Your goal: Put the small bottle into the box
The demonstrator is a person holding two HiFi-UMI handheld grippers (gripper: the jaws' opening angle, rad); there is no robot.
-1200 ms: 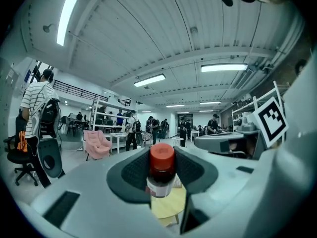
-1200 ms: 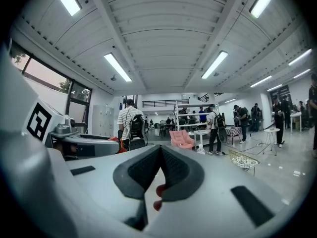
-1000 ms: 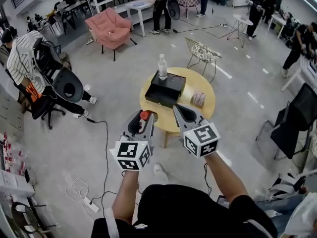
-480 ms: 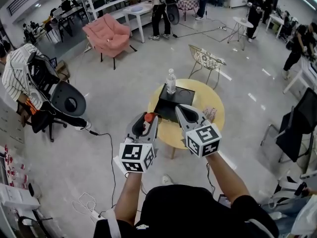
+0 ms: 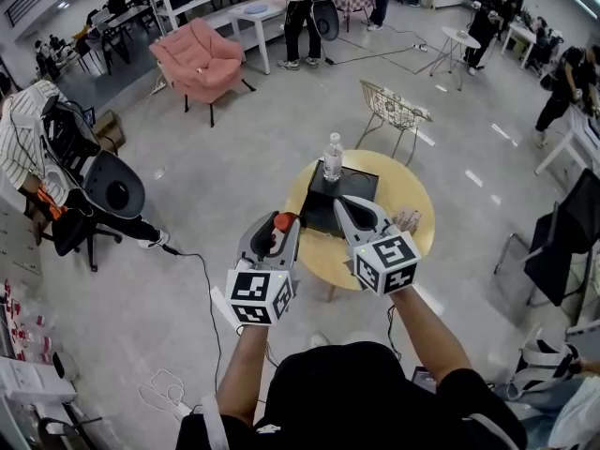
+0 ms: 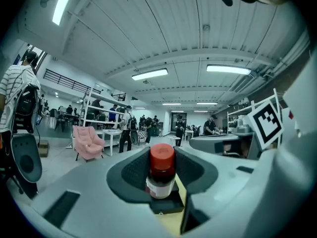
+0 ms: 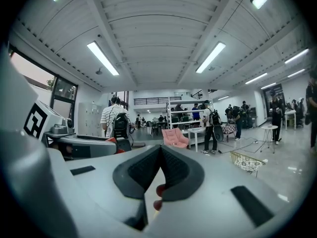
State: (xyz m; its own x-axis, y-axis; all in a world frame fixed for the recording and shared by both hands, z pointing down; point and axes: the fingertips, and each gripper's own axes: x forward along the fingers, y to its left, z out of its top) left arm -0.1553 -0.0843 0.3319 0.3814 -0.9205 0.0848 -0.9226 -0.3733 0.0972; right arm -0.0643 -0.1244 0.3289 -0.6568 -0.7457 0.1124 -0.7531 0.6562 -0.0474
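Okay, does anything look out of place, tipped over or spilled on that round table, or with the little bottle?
Nothing stands out. The small bottle stands upright and capped between the jaws of the left gripper. The black box lies flat on the round table, with the water bottle upright by its far edge. No spill is visible.

The round yellow wooden table has slid rightward and nearer in the head view, so its near edge now lies behind the left gripper and the right gripper. The right gripper's tip now overlaps the flat black box; whether the person stepped forward or merely turned the head, I can't quite say.
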